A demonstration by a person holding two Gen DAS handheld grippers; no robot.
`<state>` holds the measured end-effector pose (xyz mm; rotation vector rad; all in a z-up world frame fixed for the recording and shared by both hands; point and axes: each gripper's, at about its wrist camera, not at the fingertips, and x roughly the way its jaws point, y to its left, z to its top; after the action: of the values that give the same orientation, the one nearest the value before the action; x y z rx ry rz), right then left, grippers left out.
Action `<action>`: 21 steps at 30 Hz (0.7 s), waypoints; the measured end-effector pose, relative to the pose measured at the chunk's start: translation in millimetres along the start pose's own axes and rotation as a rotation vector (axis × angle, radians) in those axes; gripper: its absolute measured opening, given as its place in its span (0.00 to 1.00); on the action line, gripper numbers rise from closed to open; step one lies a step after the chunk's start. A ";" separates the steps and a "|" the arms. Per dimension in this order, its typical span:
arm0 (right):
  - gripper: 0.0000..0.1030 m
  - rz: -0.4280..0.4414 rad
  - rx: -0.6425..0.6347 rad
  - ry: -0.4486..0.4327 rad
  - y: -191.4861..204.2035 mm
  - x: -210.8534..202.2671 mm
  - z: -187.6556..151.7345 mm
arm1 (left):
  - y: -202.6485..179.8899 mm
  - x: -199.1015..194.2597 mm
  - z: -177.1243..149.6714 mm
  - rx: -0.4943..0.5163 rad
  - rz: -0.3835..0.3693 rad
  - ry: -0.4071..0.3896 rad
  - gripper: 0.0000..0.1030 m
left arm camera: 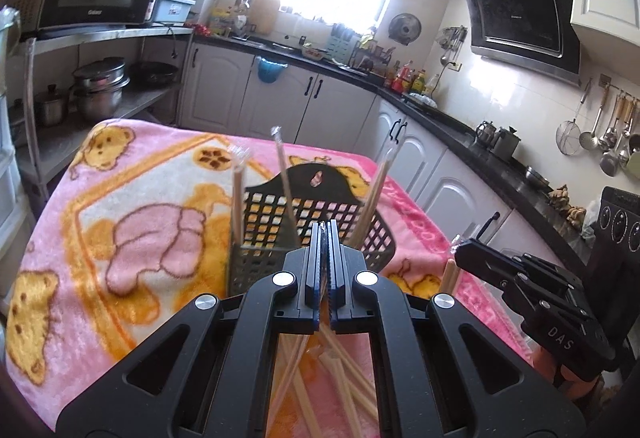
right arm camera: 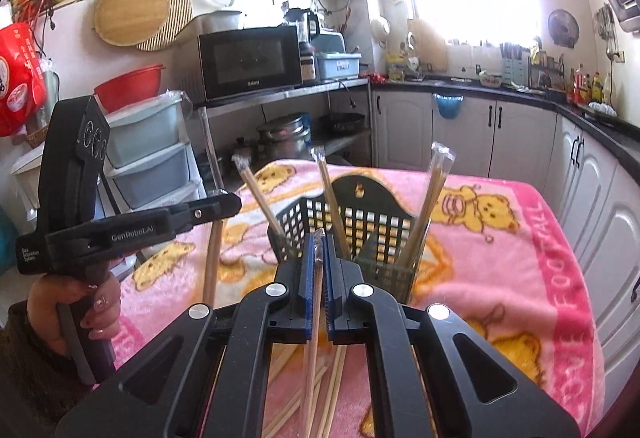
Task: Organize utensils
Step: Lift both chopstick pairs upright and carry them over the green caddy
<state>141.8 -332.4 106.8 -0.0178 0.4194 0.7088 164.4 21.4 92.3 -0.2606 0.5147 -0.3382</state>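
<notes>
A black plastic utensil basket [left arm camera: 308,206] [right arm camera: 360,222] stands on the pink blanket-covered table [left arm camera: 120,222] [right arm camera: 500,278]. Three plastic-wrapped chopstick pairs [left arm camera: 285,174] [right arm camera: 332,198] stand upright in it. My left gripper [left arm camera: 325,228] is shut on a wrapped chopstick pair that hangs below it, seen from the right wrist view [right arm camera: 212,258]. My right gripper [right arm camera: 319,238] is shut on another wrapped chopstick pair [right arm camera: 314,318], just in front of the basket. Several loose wrapped chopsticks [left arm camera: 320,378] [right arm camera: 320,390] lie on the blanket under both grippers.
A metal rack with a microwave [right arm camera: 250,60] and pots [left arm camera: 100,86] stands beyond the table's left. White cabinets and a black counter [left arm camera: 440,114] run along the back and right. Plastic drawers [right arm camera: 152,158] stand at the left.
</notes>
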 end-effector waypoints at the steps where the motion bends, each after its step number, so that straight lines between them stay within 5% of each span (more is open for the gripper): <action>1: 0.04 -0.003 -0.001 -0.008 -0.6 -1.2 3.6 | -2.3 -0.5 3.8 -0.001 -0.007 -0.006 0.01; 21: 0.04 -0.061 -0.017 -0.189 -25.5 -22.1 66.1 | -35.2 -1.4 72.4 0.050 -0.065 -0.114 0.01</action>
<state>167.3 -355.4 172.6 0.0197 0.2309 0.6471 192.1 1.2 165.2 -0.2468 0.3854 -0.3963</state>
